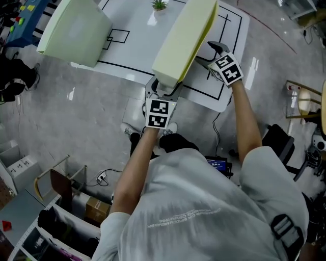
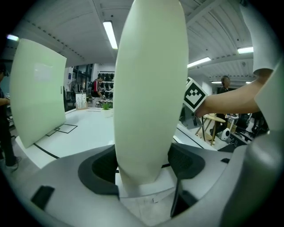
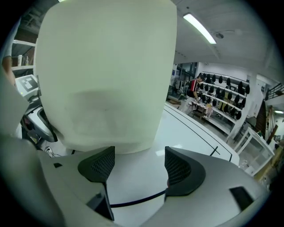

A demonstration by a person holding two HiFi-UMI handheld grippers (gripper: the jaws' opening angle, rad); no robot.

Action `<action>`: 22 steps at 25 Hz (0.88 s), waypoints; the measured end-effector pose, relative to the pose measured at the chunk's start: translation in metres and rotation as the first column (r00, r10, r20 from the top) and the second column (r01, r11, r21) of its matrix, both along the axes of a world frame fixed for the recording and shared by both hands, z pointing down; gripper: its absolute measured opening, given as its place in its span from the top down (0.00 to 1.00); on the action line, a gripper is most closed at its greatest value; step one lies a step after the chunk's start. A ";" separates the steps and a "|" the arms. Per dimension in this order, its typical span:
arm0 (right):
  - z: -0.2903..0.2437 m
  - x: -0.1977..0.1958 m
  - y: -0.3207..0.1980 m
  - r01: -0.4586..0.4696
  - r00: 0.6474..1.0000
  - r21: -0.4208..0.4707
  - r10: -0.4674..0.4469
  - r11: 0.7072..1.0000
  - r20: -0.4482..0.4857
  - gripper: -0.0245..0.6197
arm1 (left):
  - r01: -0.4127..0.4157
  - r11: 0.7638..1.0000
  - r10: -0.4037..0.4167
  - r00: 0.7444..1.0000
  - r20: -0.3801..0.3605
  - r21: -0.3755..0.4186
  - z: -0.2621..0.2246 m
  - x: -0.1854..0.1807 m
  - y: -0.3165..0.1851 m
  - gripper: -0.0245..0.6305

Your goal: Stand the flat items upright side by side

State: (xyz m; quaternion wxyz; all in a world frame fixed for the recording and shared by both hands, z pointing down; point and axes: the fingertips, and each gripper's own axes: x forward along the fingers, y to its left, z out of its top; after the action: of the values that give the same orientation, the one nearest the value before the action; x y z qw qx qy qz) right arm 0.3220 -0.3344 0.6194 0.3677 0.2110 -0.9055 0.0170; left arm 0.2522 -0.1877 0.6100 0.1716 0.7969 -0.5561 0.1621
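The left gripper's (image 1: 164,93) fingers (image 2: 188,162) stand spread wide, one on each side of the near end of a thick pale green slab (image 1: 186,38). The pads lie right at its faces, with no visible squeeze. This looks like a steadying bracket rather than a firm clamp, there to catch the slab if it tips sideways. The slab stands on its long edge over the near right part of the white tabletop (image 1: 137,35), with its near end at the tabletop's near rim.

The right gripper's (image 1: 206,55) fingers (image 3: 182,170) are parted with only bare tabletop between them. They sit just beside the slab's broad right face, probably ready to stop a fall that way or to nudge the slab over.

The second slab (image 1: 74,30) already stands upright at the far left, well apart from the first. With that gap between them, the side-by-side pairing seems unfinished. A small plant (image 1: 159,5) sits at the far edge, between the two slabs.
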 end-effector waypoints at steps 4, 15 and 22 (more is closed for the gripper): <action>0.013 0.020 0.038 -0.064 0.998 -0.029 0.064 0.998 0.003 0.39 | -0.114 0.993 0.114 0.993 0.001 0.003 0.006 -0.007 0.041 0.42; -0.037 0.024 0.117 -0.167 0.983 0.018 0.165 0.986 0.078 0.38 | 0.015 0.999 -0.013 0.998 -0.056 0.039 -0.019 -0.136 0.089 0.42; -0.101 -0.017 0.147 -0.329 0.924 0.077 0.304 0.941 0.231 0.38 | 0.026 0.992 -0.019 0.998 -0.056 0.125 -0.053 -0.238 0.034 0.42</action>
State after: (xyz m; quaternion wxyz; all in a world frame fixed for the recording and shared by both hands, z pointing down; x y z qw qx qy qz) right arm 0.3054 -0.1872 0.5183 0.2468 0.3724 -0.8934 0.0470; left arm 0.0146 -0.1539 0.5572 0.1380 0.8040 -0.5691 0.1032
